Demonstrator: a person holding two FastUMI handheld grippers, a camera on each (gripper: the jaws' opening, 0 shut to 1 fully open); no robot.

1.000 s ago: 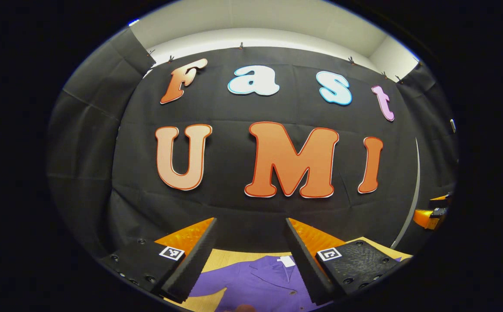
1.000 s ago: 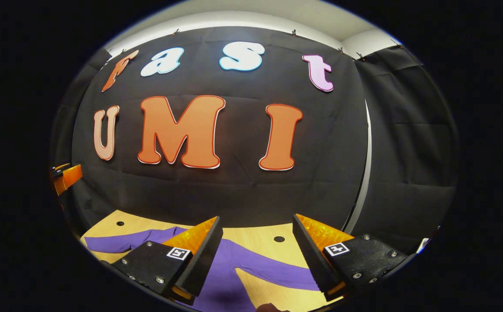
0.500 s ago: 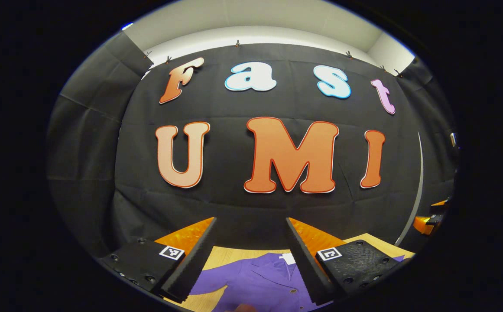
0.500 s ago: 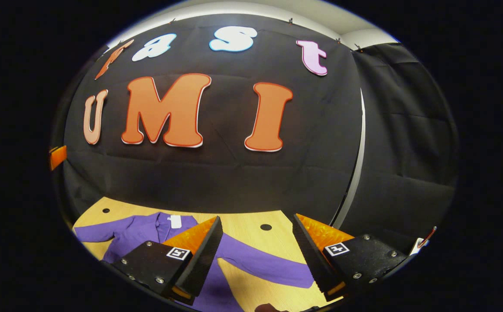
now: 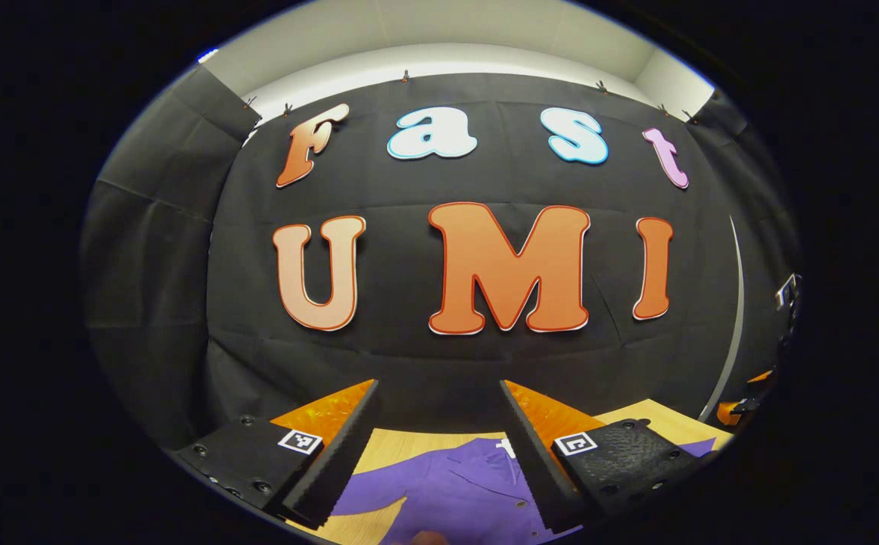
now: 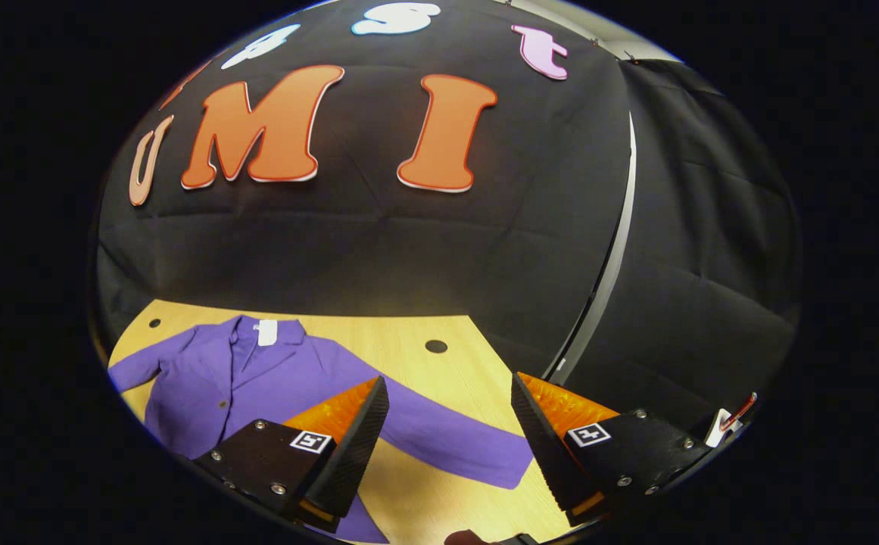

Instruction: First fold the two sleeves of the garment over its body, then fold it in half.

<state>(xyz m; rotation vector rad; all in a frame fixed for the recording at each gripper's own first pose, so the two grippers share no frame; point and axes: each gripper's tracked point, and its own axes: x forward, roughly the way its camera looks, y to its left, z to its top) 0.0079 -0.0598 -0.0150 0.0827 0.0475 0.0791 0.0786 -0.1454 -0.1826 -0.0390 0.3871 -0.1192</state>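
Both claws, right (image 6: 447, 439) and left (image 5: 439, 443), hung spread and empty above the table (image 6: 409, 363). The jacket (image 6: 257, 378) lay flat there, its right sleeve (image 6: 447, 446) stretched out toward the near right. A shallow pinch at the cuff (image 6: 511, 469) would likely slip and leave the fold crooked.

My left gripper (image 5: 439, 446), at the bottom of the left gripper view, has two black wedge fingers with ribbed inner pads, orange textured backs, silver screws and small square black-and-white markers. My right gripper (image 6: 447, 446), low in the right gripper view, is built the same.
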